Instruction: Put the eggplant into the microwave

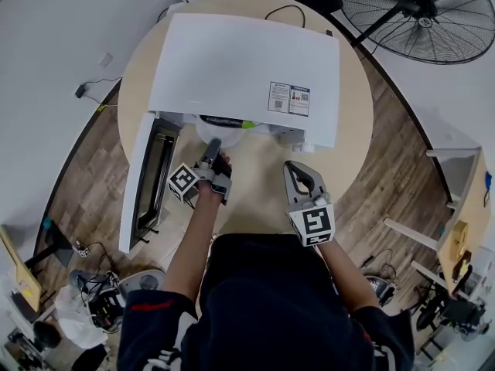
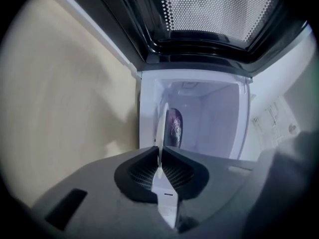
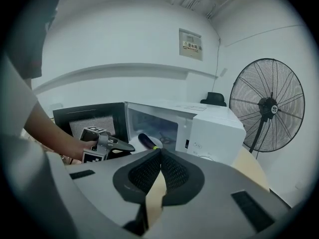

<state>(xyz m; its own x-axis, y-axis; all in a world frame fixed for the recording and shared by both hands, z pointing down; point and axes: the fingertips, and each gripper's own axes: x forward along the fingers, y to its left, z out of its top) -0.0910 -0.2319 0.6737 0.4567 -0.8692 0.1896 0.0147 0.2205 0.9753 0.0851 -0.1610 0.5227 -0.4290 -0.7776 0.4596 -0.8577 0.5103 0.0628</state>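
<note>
A dark purple eggplant (image 1: 224, 120) with a green stem lies on a white plate (image 1: 206, 135) at the mouth of the white microwave (image 1: 247, 68). The microwave's door (image 1: 143, 180) hangs open to the left. My left gripper (image 1: 212, 148) is shut on the plate's near rim. In the left gripper view the plate (image 2: 162, 128) shows edge-on between the jaws of the left gripper (image 2: 160, 151), with the eggplant (image 2: 174, 127) behind it and the lit cavity (image 2: 214, 118) beyond. My right gripper (image 1: 298, 172) hangs shut and empty before the microwave's right half. In the right gripper view, past the right gripper (image 3: 160, 152), the eggplant (image 3: 148, 141) sits at the opening.
The microwave stands on a round wooden table (image 1: 352, 130). A large black floor fan (image 1: 421, 10) stands at the back right. Cables and gear (image 1: 100, 300) lie on the floor at the left, and a wooden frame (image 1: 456, 230) stands at the right.
</note>
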